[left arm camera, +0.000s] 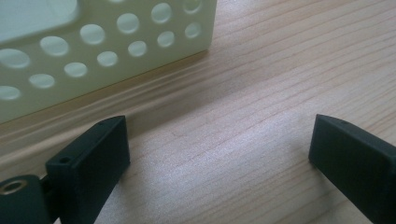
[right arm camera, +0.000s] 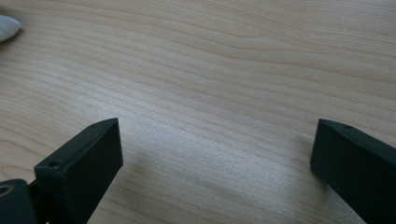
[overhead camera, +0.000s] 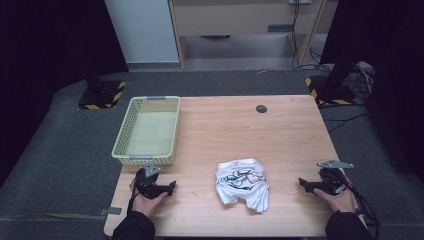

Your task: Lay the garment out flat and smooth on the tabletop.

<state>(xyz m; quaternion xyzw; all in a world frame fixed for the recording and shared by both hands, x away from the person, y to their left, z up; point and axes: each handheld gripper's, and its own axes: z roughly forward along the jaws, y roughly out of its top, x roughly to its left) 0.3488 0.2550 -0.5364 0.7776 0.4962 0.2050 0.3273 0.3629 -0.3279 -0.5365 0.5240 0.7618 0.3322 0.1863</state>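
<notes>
Fingers [left arm camera: 88, 158] of the left gripper [overhead camera: 172, 187] are spread wide over bare table [overhead camera: 280, 135], same for the right gripper [overhead camera: 301, 183]. Between them, near edge, a crumpled white shirt [overhead camera: 242, 183] is lying; its black print can't be read. Basket [overhead camera: 121, 142] sits far left.

A lab: hazard-striped stand bases [overhead camera: 101, 95], trailing cables [overhead camera: 350, 75].

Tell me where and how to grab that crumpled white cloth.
Take the white cloth at a raised fold on its right edge, coming in with the right tool, probably low along the table. The cloth lies bunched with thick folds, and that tool's jaws stand open and point toward it.
</notes>
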